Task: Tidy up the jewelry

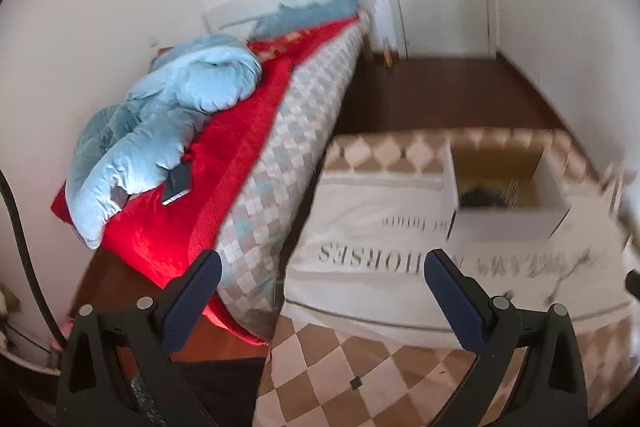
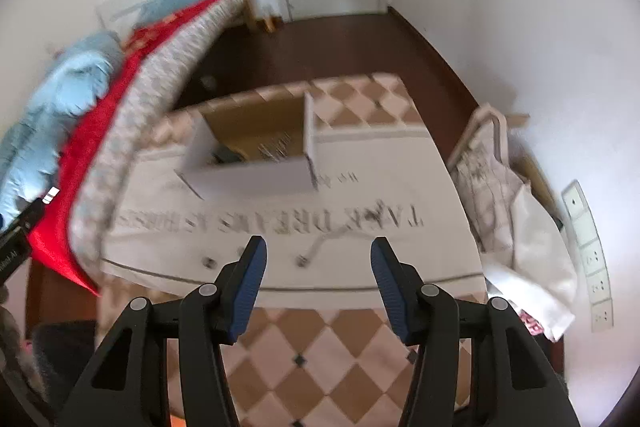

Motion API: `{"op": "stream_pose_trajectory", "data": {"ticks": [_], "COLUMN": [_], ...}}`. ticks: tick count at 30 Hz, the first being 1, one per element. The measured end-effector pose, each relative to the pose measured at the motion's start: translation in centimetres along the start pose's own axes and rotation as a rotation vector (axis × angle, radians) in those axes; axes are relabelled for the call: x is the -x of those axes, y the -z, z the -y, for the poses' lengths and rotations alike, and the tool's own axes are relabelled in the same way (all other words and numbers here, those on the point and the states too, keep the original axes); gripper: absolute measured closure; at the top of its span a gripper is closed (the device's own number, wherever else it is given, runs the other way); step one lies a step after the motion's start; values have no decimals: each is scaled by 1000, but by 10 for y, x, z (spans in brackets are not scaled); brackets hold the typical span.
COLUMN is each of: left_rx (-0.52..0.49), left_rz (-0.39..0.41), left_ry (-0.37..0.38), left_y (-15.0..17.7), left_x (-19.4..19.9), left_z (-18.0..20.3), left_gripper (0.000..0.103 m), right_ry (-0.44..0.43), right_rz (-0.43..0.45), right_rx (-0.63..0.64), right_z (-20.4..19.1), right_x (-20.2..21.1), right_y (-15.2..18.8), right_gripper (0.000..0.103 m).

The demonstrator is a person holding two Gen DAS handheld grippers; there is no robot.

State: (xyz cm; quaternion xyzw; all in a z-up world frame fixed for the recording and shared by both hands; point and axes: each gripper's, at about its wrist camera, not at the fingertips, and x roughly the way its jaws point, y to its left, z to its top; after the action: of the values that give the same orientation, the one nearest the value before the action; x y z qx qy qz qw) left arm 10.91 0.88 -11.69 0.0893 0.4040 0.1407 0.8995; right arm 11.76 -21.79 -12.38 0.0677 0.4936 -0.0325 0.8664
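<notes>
A white open box (image 1: 508, 223) with a brown inside stands on a white lettered cloth (image 1: 360, 227) that covers a checkered table (image 1: 320, 367). Dark and metallic items lie blurred inside the box (image 2: 248, 179). On the cloth (image 2: 400, 247), near its front edge, lie two small round pieces (image 2: 208, 261) and a thin chain-like piece (image 2: 332, 239). My left gripper (image 1: 323, 259) hovers open over the cloth's near part, nothing between its fingers. My right gripper (image 2: 319, 243) stands open just above the chain-like piece and holds nothing.
A bed with a red blanket (image 1: 224, 163), a light blue duvet (image 1: 168, 115) and a phone (image 1: 178, 185) runs along the left. Dark wooden floor (image 1: 440, 91) lies beyond the table. A pale bag and cloths (image 2: 516, 211) sit at the right by wall sockets (image 2: 588, 247).
</notes>
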Motion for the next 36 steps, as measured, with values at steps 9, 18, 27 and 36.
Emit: {"op": "stream_pose_trajectory", "data": {"ticks": [9,18,27,36], "left_rx": [-187,-264,-286,-290], "left_rz": [-189,-255,-297,-298], "left_ry": [135,234,276,311], "left_y": [30,51,60,63], "left_x": [-73,-84,-87,-84], "left_z": [76,130,149,156], "left_gripper": [27,38,72,100], "right_ry": [15,35,37,17], "right_rz": [-133,-155,-161,-151], "right_rx": [-54,-104,-124,-128], "right_z": [16,31,36,32], "right_x": [-83,-103,-112,-111], "right_y": [16,8,5,4], "right_gripper": [68,68,68,68]}}
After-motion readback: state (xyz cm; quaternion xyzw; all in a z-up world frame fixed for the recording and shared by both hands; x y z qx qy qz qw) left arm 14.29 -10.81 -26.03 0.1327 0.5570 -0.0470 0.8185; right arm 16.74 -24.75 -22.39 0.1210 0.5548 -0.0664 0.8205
